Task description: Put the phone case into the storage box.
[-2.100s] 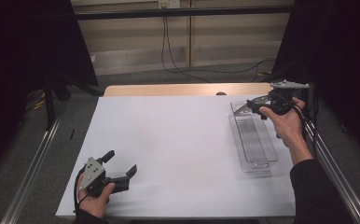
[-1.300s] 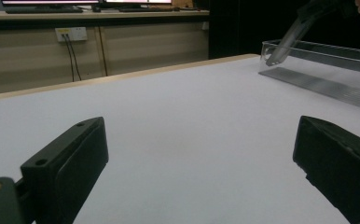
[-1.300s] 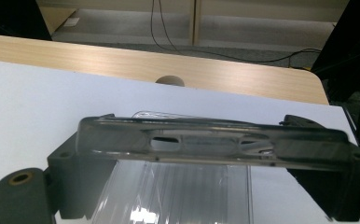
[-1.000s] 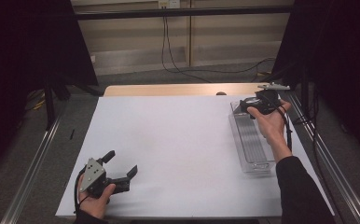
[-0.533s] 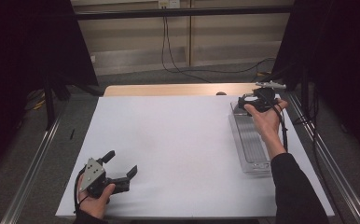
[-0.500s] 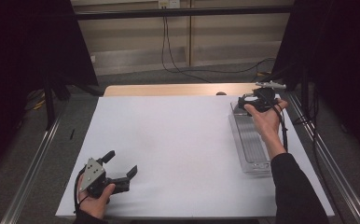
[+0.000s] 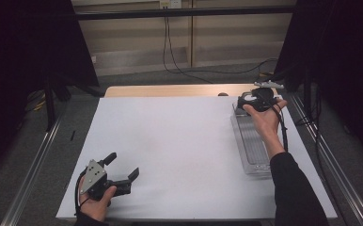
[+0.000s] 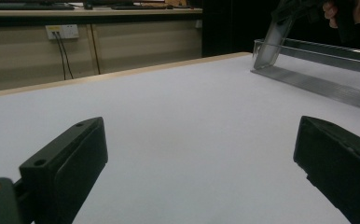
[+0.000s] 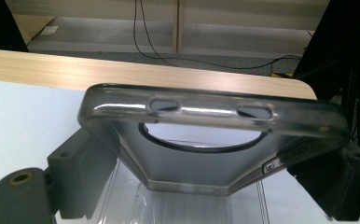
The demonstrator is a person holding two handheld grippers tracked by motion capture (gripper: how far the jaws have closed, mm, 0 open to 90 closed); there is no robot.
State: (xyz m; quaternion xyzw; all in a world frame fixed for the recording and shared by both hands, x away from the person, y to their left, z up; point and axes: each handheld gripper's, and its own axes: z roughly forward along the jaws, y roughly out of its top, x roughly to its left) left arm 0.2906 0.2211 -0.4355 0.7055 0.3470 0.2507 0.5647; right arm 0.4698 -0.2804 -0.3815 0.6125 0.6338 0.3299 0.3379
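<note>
Right gripper [image 7: 245,101], upper right of frame, has moved forward to the clear tray's [image 7: 255,150] far end, jaws clamped on a translucent phone case [image 9: 206,140]; placement looks imminent. Left gripper [image 7: 123,176] idles, jaws wide, empty.

Right gripper [image 7: 245,100] moved from the right edge inward to the far end of the clear tray [image 7: 254,155] — phone case [image 9: 206,135] clamped between jaws
</note>
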